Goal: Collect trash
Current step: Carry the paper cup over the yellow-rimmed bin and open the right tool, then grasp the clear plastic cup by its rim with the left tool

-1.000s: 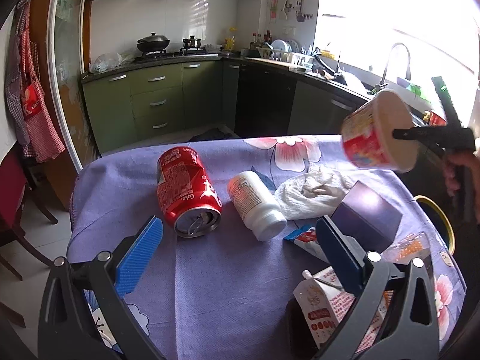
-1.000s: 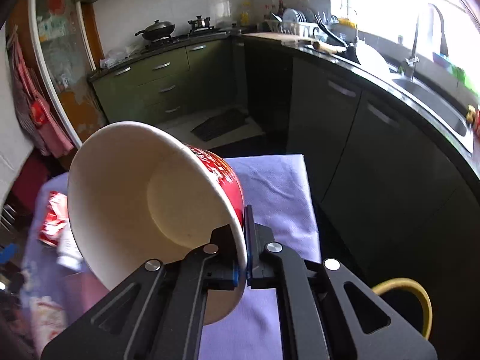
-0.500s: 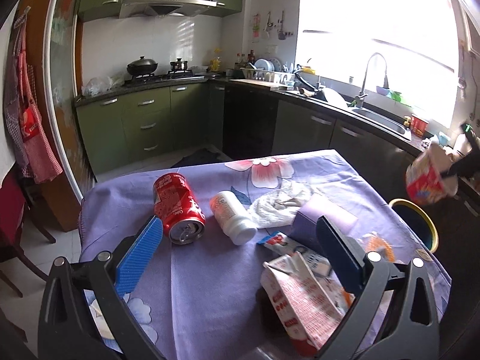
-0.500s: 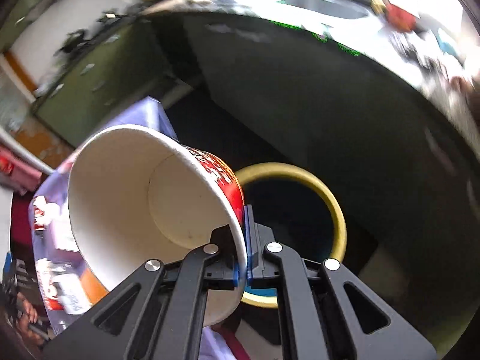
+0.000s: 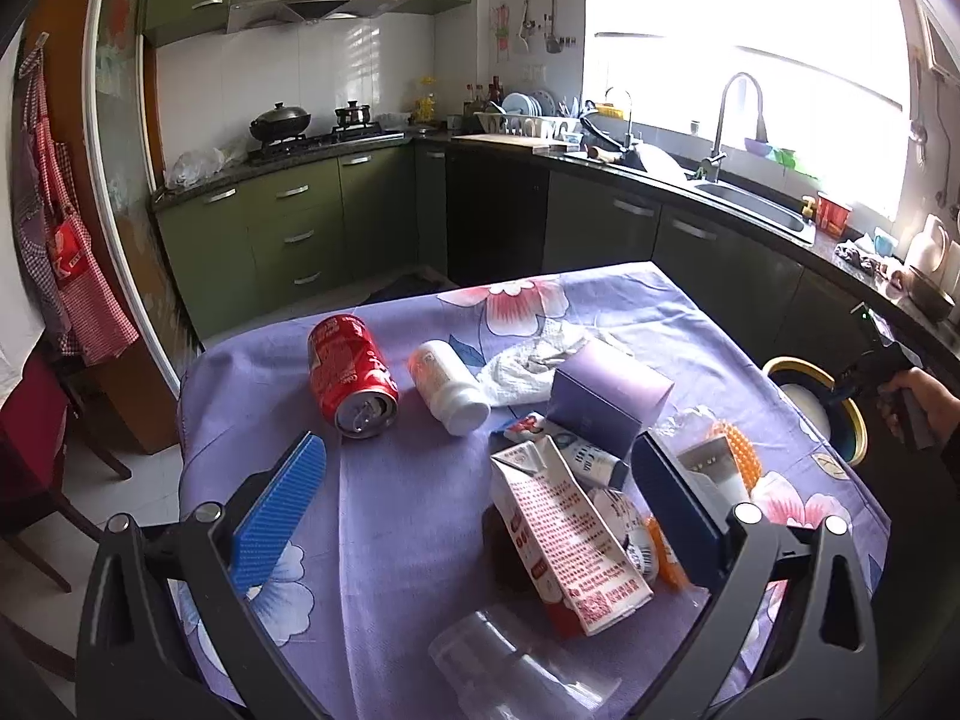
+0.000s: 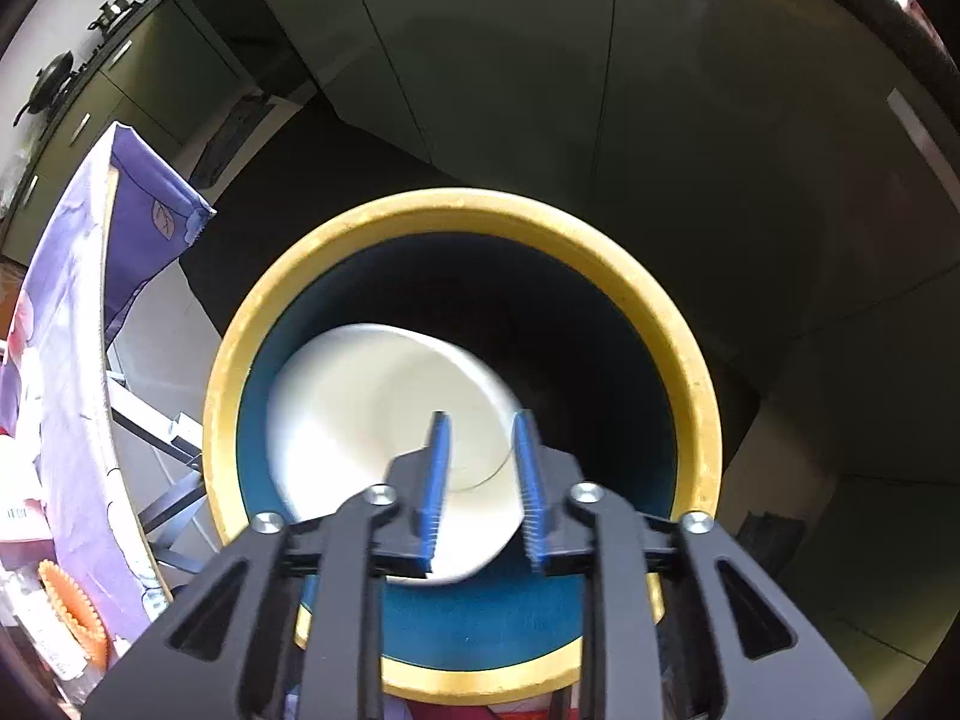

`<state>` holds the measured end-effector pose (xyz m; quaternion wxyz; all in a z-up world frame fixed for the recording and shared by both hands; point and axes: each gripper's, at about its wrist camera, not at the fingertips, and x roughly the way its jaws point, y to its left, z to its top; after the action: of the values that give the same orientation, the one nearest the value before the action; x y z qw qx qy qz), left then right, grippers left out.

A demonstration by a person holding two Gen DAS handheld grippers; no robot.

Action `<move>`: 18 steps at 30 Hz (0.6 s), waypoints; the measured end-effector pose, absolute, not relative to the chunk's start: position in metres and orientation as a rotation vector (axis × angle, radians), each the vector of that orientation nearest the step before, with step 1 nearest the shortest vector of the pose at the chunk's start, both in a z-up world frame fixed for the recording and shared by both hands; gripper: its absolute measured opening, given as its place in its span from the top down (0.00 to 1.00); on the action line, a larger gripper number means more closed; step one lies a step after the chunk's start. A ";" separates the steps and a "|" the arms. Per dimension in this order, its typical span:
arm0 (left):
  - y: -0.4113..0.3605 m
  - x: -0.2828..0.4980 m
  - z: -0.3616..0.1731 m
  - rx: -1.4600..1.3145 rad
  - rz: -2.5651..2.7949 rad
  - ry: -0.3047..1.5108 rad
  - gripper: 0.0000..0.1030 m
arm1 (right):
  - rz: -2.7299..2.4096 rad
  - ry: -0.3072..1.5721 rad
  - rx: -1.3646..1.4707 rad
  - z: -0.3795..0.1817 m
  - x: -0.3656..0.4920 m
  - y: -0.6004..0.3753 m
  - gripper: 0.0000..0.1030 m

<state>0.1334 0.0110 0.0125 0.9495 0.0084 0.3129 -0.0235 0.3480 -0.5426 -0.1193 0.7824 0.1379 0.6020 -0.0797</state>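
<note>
Just opening, the right gripper (image 6: 480,492) frees a smooth white paper bowl (image 6: 384,420) inside the round yellow-rimmed bin (image 6: 690,372).

Left view faces table (image 5: 372,540); right looks down into bin (image 6: 690,372).

Daylight pours through the big kitchen window (image 5: 744,42), which is totally blown out white in the left wrist view. Both fisheye views bend hard at the edges with dark corners. The white paper bowl (image 6: 384,438) looks motion-blurred inside the dim, shadowy yellow-rimmed blue bin (image 6: 678,336).

Right tongs (image 6: 480,462) downward — jaws just opening.
</note>
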 end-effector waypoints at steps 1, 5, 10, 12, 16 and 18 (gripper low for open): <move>0.009 0.132 0.013 0.018 -0.053 0.640 0.06 | -0.163 1.285 0.296 -0.114 0.341 -0.541 0.75; 0.002 0.125 0.013 0.027 -0.074 0.654 0.06 | -0.106 1.219 0.303 -0.088 0.307 -0.539 0.67; -0.001 0.108 0.013 0.035 -0.089 0.697 0.06 | -0.019 1.151 0.293 -0.056 0.264 -0.531 0.62; 0.001 0.102 0.010 0.033 -0.084 0.731 0.06 | 0.011 1.139 0.287 -0.048 0.240 -0.525 0.60; 0.005 0.089 -0.001 0.038 -0.083 0.791 0.06 | 0.058 1.122 0.271 -0.039 0.224 -0.502 0.59; 0.004 0.081 -0.009 0.062 -0.108 0.809 0.06 | 0.081 1.116 0.269 -0.037 0.212 -0.495 0.59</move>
<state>0.0811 0.0039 -0.0086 0.9173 0.0301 0.3934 -0.0527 0.2122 -0.4951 -0.0373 0.8390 0.1274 0.5277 0.0384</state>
